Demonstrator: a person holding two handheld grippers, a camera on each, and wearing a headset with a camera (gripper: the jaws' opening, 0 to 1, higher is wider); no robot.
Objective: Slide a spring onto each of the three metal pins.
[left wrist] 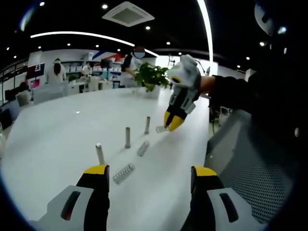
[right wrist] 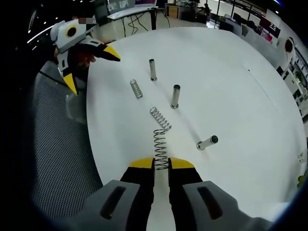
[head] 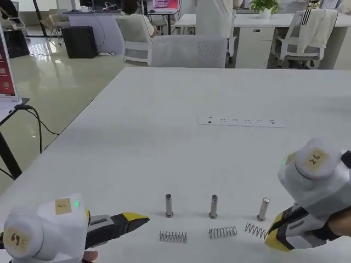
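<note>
— What does the right gripper view make plain?
— The right tongs (right wrist: 161,163) clamp the end of one spring (right wrist: 160,142); its length aims roughly at the middle pin (right wrist: 175,96).
— The left tongs (left wrist: 150,169)?
— Spread wide, empty, well apart from that pin.

Middle pin (head: 213,206) stands on table (head: 164,137); left pin (head: 169,205) and right pin (head: 263,209) flank it. Before it (person's side) lie middle spring (head: 222,232), left spring (head: 173,236), right spring (head: 255,230). Power strip (head: 241,121) well behind.
</note>
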